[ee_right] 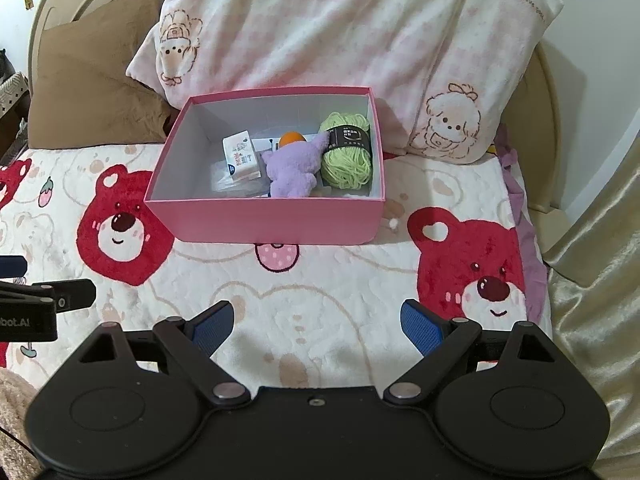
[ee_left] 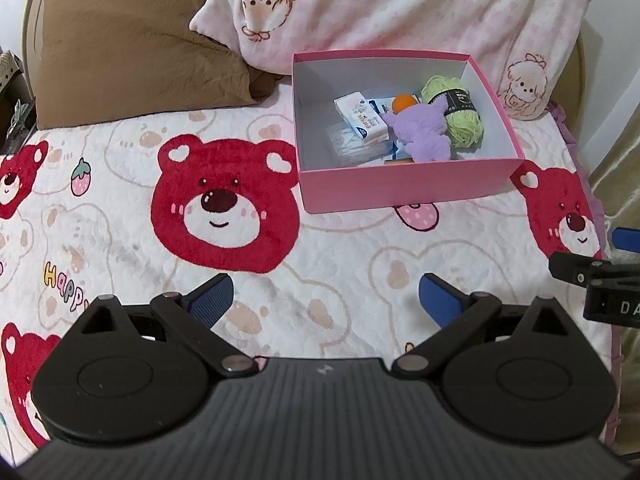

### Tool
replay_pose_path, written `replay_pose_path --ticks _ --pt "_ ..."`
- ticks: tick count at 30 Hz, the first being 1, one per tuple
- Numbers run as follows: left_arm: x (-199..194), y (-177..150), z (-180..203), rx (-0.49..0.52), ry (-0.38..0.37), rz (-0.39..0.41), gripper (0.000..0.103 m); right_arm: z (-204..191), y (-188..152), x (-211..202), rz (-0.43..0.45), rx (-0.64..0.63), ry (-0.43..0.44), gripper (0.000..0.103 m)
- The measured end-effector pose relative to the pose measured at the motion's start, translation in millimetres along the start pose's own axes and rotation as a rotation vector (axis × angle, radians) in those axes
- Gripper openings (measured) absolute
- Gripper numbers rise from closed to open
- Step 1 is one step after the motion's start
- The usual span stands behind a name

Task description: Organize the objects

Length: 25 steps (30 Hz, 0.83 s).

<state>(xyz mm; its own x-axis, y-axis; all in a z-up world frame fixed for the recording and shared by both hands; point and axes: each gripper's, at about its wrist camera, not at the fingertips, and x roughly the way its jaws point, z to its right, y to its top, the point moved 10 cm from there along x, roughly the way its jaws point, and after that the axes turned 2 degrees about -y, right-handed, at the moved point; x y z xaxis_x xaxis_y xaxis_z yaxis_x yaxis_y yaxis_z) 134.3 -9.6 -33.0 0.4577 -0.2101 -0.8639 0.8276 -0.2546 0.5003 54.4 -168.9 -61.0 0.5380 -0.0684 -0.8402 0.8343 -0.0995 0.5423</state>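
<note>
right wrist: pink box (ee_right: 264, 220) apparently filled.

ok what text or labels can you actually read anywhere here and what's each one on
"HAPPY", coloured letters on the bear blanket, cut off by the left gripper.
"have you", small stitched words on the pink pillow; reading uncertain.
"bot.AI", cut-off print on the left gripper's body, right wrist view.
"DA", cut-off print on the right gripper's body, left wrist view.
Black band on the green yarn: printed, too small to read.
White tissue pack: print too blurred to read.
</note>
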Motion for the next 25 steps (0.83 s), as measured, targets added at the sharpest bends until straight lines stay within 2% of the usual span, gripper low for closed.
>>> replay_pose_path --ticks 25 --pt "2.9 -2.1 -3.4 -0.007 0.017 -0.005 0.101 -1.5 -2.6 1.4 -0.011 -0.009 -0.013 0.093"
